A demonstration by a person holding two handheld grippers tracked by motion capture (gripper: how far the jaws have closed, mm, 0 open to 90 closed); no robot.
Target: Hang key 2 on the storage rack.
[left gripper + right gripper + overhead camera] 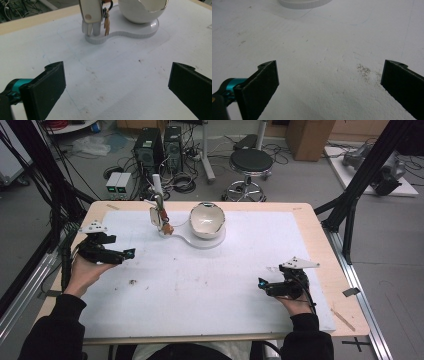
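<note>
Resting well apart on the white mat (200, 285), left gripper (112, 252) and right gripper (272, 286) both gape wide, empty. The left gripper view reveals keys (107, 21) hanging beside the egg-shaped stand (140, 12).

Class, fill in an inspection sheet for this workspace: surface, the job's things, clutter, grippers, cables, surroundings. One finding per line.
Surface: white mat on a wooden table, with small dark specks and faint drawn outlines.
Job's things: white stand at the far middle, carrying a white egg-shaped bowl and a post with a hanging key fob and keys.
Clutter: nothing seen beyond the specks.
Grippers: left gripper and right gripper, each hand-held low over the mat, jaws wide apart, holding nothing.
Cables: one trails from the right gripper; loose cables on the floor behind.
Surroundings: computer towers, black stool, black frame struts.
</note>
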